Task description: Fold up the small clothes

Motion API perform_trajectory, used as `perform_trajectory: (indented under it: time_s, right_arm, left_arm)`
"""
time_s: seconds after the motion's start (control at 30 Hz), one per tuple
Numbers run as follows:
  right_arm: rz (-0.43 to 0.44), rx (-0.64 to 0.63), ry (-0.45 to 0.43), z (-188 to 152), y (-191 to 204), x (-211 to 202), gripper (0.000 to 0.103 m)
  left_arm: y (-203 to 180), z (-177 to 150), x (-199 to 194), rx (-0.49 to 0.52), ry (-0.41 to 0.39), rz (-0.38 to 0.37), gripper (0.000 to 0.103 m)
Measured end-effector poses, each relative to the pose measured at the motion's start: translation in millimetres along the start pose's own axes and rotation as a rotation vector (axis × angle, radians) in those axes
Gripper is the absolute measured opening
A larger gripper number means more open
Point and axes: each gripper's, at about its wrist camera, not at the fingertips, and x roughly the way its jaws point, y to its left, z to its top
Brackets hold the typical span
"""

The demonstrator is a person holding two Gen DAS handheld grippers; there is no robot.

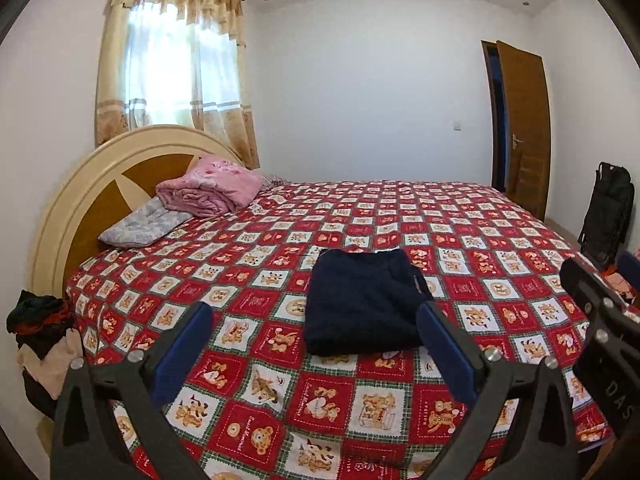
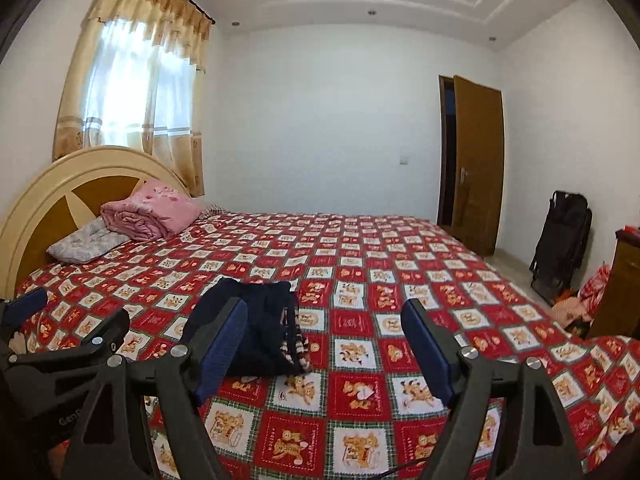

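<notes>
My left gripper [image 1: 314, 350] holds its fingers [image 1: 182, 354] spread wide with nothing between them, raised over the bed [image 1: 500, 240]. My right gripper [image 2: 324, 350] likewise has its fingers [image 2: 428, 350] apart and empty. The folded navy garment [image 1: 362, 302] lies flat on the red teddy-bear bedspread [image 1: 248, 256], at 12 o'clock from the left gripper and 11 o'clock from the right.

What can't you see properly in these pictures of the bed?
- Dark folded garment: in the right wrist view, the right gripper's blue finger covers its left part.
- Clothes pile beside the bed: left wrist view, cut off by the gripper frame.
- Room behind the door: too dark.
</notes>
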Motion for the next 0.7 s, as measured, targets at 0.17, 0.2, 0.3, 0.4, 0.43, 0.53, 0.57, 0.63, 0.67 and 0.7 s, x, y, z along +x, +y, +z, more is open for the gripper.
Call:
perform_trajectory:
  time_s: [0.17, 0.2, 0.3, 0.4, 0.43, 0.53, 0.57, 0.63, 0.67, 0.7]
  right_arm:
    - [0.023, 0.018, 0.039, -6.0, -2.3, 10.5, 0.080]
    - [0.030, 0.022, 0.046, -6.8, -2.9, 11.5, 0.080]
    - [0.035, 0.022, 0.053, -8.9, -2.2, 13.2, 0.080]
    - [0.039, 0.021, 0.052, -9.3, -1.7, 13.3, 0.080]
    - [0.042, 0.023, 0.053, -9.5, -2.2, 13.8, 0.080]
    - [0.047, 0.027, 0.066, -10.0, -3.6, 15.0, 0.080]
    - [0.049, 0.030, 0.071, -10.3, -3.9, 15.6, 0.080]
    - [0.053, 0.036, 0.080, -10.8, -5.0, 17.3, 0.080]
    - [0.053, 0.039, 0.083, -11.0, -5.8, 17.9, 0.080]
    - [0.054, 0.040, 0.084, -11.2, -6.5, 18.3, 0.080]
  left_arm:
    - [0.1, 0.1, -1.0, 0.002, -0.002, -0.002, 0.103]
    - [0.2, 0.0, -1.0, 0.002, -0.002, 0.000, 0.103]
    - [1.8, 0.3, -0.6, 0.000, -0.001, 0.010, 0.103]
    - [1.9, 0.6, 0.0, 0.002, 0.001, 0.014, 0.103]
    - [1.7, 0.7, 0.2, 0.003, 0.005, 0.015, 0.103]
    - [1.4, 0.1, 2.8, 0.007, 0.018, 0.008, 0.103]
    - [1.4, -0.1, 4.0, 0.006, 0.024, 0.004, 0.103]
    - [1.4, -0.9, 5.9, 0.002, 0.035, 0.001, 0.103]
    - [1.3, -1.2, 6.2, 0.003, 0.036, 0.006, 0.103]
    - [0.8, -1.4, 6.7, 0.008, 0.036, 0.012, 0.103]
